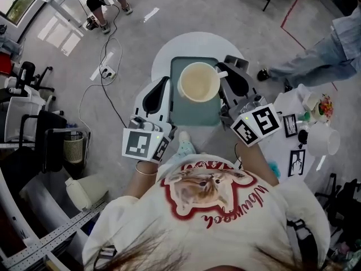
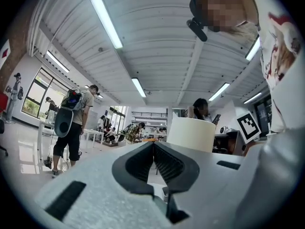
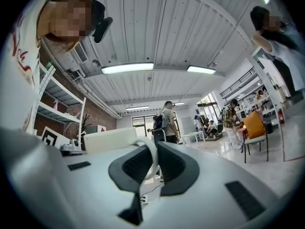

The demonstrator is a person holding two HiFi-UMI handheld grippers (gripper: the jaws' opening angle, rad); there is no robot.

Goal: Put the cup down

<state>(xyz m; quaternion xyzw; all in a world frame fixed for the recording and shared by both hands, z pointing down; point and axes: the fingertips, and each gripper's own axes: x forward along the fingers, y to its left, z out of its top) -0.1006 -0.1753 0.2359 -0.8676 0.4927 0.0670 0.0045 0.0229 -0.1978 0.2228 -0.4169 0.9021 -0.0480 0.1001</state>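
Cup [image 1: 198, 82] first: you had it over the tray [image 1: 194, 112], in the middle of the head view, and I could not tell whether its base touched the tray or hung just above it. On the left, your left tongs [image 1: 164, 81] were pressed together on nothing, their tips just beside the cup's wall. In the left gripper view the two pads [image 2: 164, 163] met in one seam, with the cup standing off to the right. I judged that hand was parked there as a guard, ready to steady the cup rather than carry it. On the right, your right tongs [image 1: 225, 75] pinched the handle [image 3: 150, 162], which looped between the jaws in the right gripper view. That hand alone seemed to bear the cup, and the cup sat upright, mouth up. By count: one cup in your grip, one handle, one tray, one round table [image 1: 169, 47] beneath it, and two tongs, each with one marker cube [image 1: 141, 144].
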